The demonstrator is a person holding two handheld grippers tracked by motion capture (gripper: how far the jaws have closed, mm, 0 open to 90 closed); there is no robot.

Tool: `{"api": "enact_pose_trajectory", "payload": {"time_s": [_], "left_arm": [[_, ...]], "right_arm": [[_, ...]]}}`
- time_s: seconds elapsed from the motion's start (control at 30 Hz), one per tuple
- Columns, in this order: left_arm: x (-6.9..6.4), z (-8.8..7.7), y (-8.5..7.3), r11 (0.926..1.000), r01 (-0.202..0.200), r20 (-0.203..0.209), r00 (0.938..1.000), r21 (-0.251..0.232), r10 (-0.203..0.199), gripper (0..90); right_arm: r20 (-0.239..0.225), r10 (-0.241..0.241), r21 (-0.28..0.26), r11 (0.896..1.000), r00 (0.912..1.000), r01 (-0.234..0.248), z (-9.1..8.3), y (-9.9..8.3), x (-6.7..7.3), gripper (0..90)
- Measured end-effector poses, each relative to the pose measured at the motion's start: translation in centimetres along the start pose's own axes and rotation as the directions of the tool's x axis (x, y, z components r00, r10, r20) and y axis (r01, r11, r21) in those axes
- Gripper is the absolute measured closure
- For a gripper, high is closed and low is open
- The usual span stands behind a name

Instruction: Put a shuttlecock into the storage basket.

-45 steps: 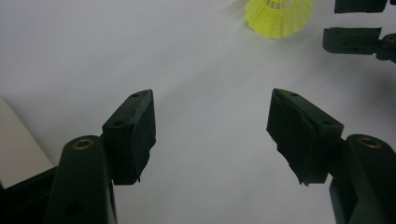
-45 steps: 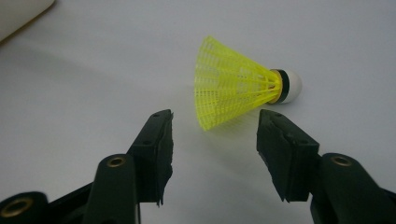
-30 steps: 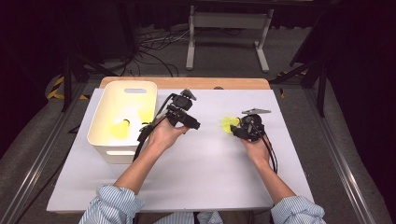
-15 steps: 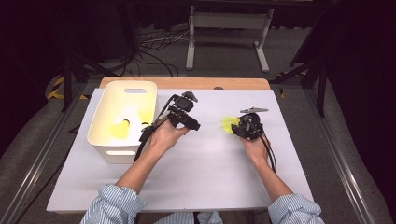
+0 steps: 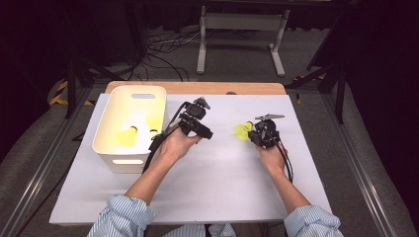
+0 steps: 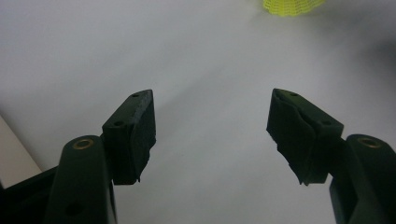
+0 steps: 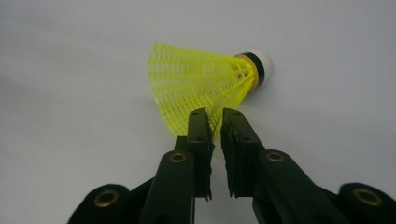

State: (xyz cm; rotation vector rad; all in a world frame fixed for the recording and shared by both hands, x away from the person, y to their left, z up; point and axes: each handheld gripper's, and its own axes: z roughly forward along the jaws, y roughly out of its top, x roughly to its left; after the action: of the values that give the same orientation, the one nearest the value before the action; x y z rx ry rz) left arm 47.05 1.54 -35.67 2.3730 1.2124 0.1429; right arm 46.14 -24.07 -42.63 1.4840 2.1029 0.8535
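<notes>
A yellow mesh shuttlecock [image 7: 201,84] with a white cork tip lies on its side on the white table [image 5: 207,187], right of centre [image 5: 242,131]. My right gripper [image 7: 215,114] has just been closing its jaws, and they now pinch the near rim of the skirt. In the high view this gripper [image 5: 253,134] sits just right of the shuttlecock. My left gripper [image 6: 210,107] stands wide open with nothing between its pads, held over the table's middle [image 5: 205,133]. The shuttlecock's skirt [image 6: 289,5] shows at the top edge of the left gripper view.
A white plastic bin [image 5: 123,160] stands at the table's left, with yellow shuttlecocks [image 5: 129,136] inside. A wooden board [image 5: 148,86] lies under the table's far edge. Cables and a metal stand are on the floor beyond.
</notes>
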Motion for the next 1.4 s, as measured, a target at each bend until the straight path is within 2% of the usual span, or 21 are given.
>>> {"api": "enact_pose_trajectory", "payload": {"time_s": [0.13, 0.4, 0.67, 1.03, 1.23, 1.4], "left_arm": [[0.1, 0.2, 0.0, 1.0, 0.002, 0.001, 1.0, 0.002, -0.002, 33.3], [0.1, 0.4, -0.1, 1.0, 0.003, 0.005, 1.0, 0.001, -0.003, 33.7], [0.1, 0.4, -0.2, 1.0, -0.004, 0.005, 1.0, -0.001, 0.004, 34.1], [-0.1, 0.4, -0.2, 0.9999, -0.015, 0.01, 0.9998, 0.001, 0.015, 34.3], [-0.3, 0.5, -0.2, 0.9999, -0.017, 0.018, 0.9997, 0.004, 0.016, 34.3], [-0.5, 0.9, -0.2, 0.9994, -0.03, 0.025, 0.9993, 0.016, 0.03, 34.0]], "right_arm": [[0.001, 0.005, 0.008, 1.0, 1.0, -0.005, 0.1, -0.1, -0.2, 87.6], [-0.008, 0.004, 0.005, 1.0, 1.0, -0.004, 0.0, -0.1, -0.4, 90.0], [-0.033, -0.03, -0.005, 1.0, 0.999, 0.03, -0.2, 0.0, 0.2, 90.0], [-0.073, -0.067, -0.013, 0.998, 0.9951, 0.066, -0.7, 0.1, 1.4, 90.0], [-0.11, -0.093, -0.022, 0.996, 0.9896, 0.091, -1.2, 0.3, 2.6, 90.0], [-0.13, -0.117, -0.016, 0.993, 0.9845, 0.116, -0.8, 0.7, 3.9, 90.0]]}}
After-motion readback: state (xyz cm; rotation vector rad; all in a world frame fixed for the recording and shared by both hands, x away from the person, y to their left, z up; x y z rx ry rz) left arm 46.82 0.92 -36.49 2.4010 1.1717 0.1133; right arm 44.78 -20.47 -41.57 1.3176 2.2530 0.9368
